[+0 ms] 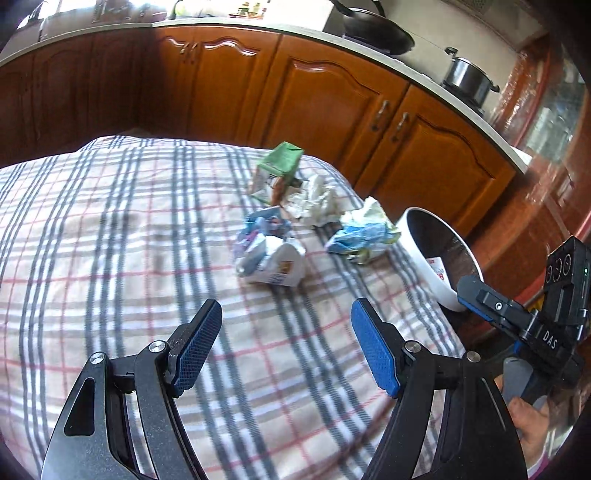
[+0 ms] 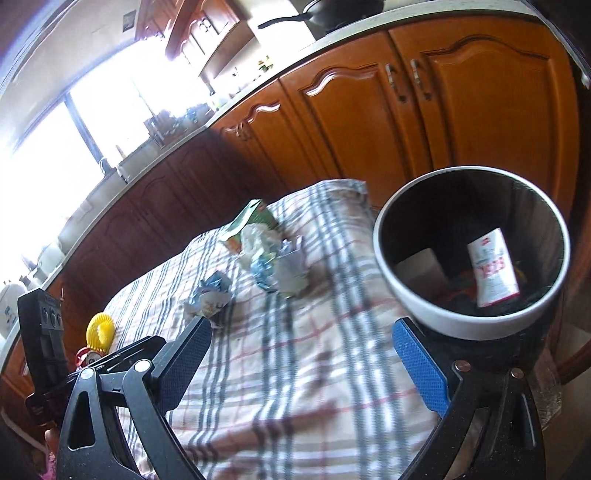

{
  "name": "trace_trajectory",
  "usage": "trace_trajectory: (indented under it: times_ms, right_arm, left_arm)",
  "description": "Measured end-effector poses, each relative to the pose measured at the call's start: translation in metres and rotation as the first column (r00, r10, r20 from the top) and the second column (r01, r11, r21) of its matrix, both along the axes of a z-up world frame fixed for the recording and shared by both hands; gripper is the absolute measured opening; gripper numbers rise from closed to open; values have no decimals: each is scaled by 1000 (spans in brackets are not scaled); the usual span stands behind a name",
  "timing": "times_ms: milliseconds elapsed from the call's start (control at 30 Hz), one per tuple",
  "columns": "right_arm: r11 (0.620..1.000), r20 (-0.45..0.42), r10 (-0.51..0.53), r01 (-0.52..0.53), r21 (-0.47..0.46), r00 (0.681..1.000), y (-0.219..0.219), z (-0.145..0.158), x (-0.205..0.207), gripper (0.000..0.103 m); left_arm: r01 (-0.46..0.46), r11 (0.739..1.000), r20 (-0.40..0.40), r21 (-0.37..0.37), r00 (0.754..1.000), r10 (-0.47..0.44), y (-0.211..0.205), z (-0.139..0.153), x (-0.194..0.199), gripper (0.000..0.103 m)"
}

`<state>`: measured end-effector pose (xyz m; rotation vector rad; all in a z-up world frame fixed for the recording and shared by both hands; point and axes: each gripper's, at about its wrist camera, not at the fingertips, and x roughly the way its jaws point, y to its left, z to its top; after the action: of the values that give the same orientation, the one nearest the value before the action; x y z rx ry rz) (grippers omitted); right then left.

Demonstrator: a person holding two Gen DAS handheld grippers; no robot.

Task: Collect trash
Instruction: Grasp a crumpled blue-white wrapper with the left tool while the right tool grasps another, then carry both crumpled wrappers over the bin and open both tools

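Several pieces of trash lie on the checked tablecloth (image 1: 110,229): a green carton (image 1: 279,170), a white crumpled tissue (image 1: 317,201), a blue-white crumpled wrapper (image 1: 364,230) and a crushed white-blue package (image 1: 271,254). In the right wrist view the same pile shows as the green carton (image 2: 251,218), crumpled wrappers (image 2: 280,266) and the small package (image 2: 208,299). A round bin with a white rim (image 2: 380,266) stands at the table's right edge and holds a white-red pack (image 2: 493,273). My left gripper (image 1: 286,314) is open with nothing in it, short of the package. My right gripper (image 2: 301,332) is open wide and holds nothing, beside the bin.
Brown kitchen cabinets (image 1: 325,96) run behind the table, with a pan (image 1: 376,29) and a steel pot (image 1: 467,75) on the counter. The bin's rim (image 1: 424,254) sits right of the trash. A yellow toy (image 2: 99,330) lies at the table's left edge.
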<state>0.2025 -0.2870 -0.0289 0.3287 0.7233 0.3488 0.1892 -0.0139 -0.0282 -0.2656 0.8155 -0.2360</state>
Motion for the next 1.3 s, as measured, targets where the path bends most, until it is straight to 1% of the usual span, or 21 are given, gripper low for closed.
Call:
trace_trajectory:
  times_ms: [233,467,567,633,667,733,767,800,833,867,900,933,1000,1033,1067,1100,1300]
  right_arm:
    - [1000,-29,19,-20,-22,999,19,-7,12,99]
    - [998,-28,31,-33,-48,999,30,-8,31,98]
    - [998,-28,46,-47,-51,999,36,-9,42,92]
    - [997,-32,49,-51,-57,998,40,-10,50,83]
    - [997,-38,50,-52,-56,998,41,-11,55,82]
    - [997,-54,51,-53,-48,997,43,-16,66,75]
    - [998,-60,51,-54,-46,997,44,-17,70,73]
    - [997,-65,51,-54,-47,997,45,-19,73,68]
    - [997,-72,52,-56,-52,996,47,-21,76,58]
    - [997,-78,55,-60,-52,995,48,-22,78,50]
    - [996,-86,63,-68,-49,994,49,-24,80,43]
    - [996,-86,64,-69,-50,994,49,-24,78,41]
    - [997,-63,57,-61,-57,996,48,-21,72,35]
    - [997,-49,54,-57,-53,997,46,-19,67,34]
    - [997,-39,52,-54,-49,998,44,-17,64,33]
    - [998,-30,49,-51,-43,998,41,-15,58,33]
    - [999,-1,42,-42,-25,999,31,-3,39,32]
  left_arm:
    - [-6,1000,-11,-4,1000,5,9,-3,7,75]
    - [10,1000,-36,0,999,-10,6,-10,26,76]
    - [10,1000,-42,0,999,-10,4,-12,37,76]
    - [13,1000,-44,8,999,-13,3,-15,44,76]
    - [12,1000,-47,13,999,-11,2,-16,49,76]
    - [13,1000,-57,12,998,-13,1,-19,59,76]
    - [12,1000,-62,9,998,-12,1,-21,63,76]
    - [12,1000,-69,8,998,-11,1,-23,67,75]
    - [13,1000,-75,8,997,-12,0,-26,70,67]
    - [23,1000,-81,6,996,-23,0,-28,73,58]
    - [37,999,-87,-2,995,-37,-1,-30,75,44]
    - [45,999,-85,-2,995,-45,-2,-30,74,42]
    - [50,998,-58,24,997,-49,-4,-26,70,34]
    - [58,998,-52,33,997,-56,-5,-24,67,26]
    - [63,997,-49,32,997,-62,-6,-23,65,21]
    - [71,997,-45,27,997,-70,-6,-21,62,18]
    - [95,995,-15,22,995,-95,-10,-8,39,14]
